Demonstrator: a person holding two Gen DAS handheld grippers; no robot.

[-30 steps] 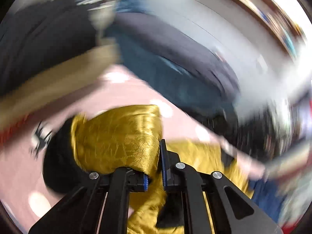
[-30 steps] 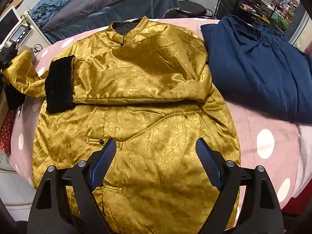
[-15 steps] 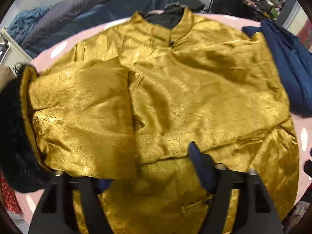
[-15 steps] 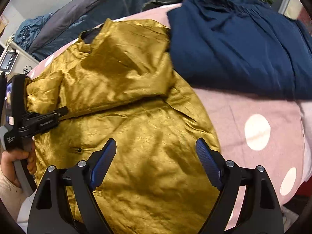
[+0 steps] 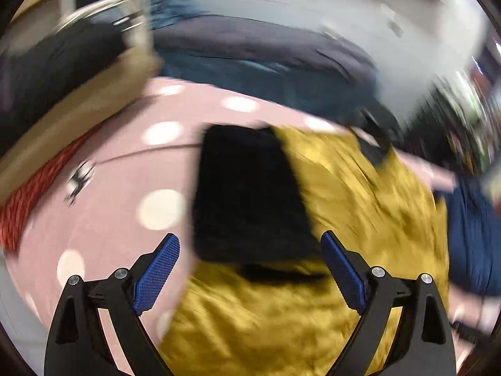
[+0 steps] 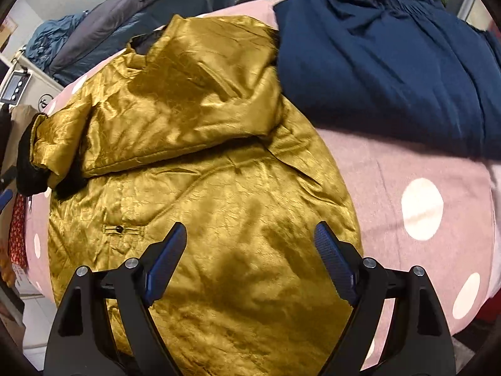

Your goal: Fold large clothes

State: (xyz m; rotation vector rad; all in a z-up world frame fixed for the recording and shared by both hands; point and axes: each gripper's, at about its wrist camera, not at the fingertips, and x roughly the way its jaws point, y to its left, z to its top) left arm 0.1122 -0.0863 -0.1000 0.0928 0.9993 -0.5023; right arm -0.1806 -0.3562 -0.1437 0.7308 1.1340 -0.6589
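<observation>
A gold satin jacket [image 6: 219, 163] lies front up on the pink polka-dot bed [image 6: 422, 188], both sleeves folded across its chest. The black fur cuffs [image 6: 31, 169] lie at its left edge. In the blurred left wrist view a black cuff [image 5: 247, 194] lies on the gold fabric [image 5: 360, 206] just ahead of my left gripper [image 5: 249, 269], which is open and empty. My right gripper [image 6: 250, 260] is open and empty above the jacket's lower half.
A navy garment [image 6: 391, 56] lies on the bed right of the jacket. Grey and blue bedding [image 6: 131, 15] is piled at the far side. A white device with a display [image 6: 15, 84] and red patterned cloth [image 6: 17, 235] sit off the bed's left edge.
My left gripper has let go of the gold sleeve, opened and swung left; the sleeve now lies folded on the jacket. My right gripper has shifted right, staying open.
</observation>
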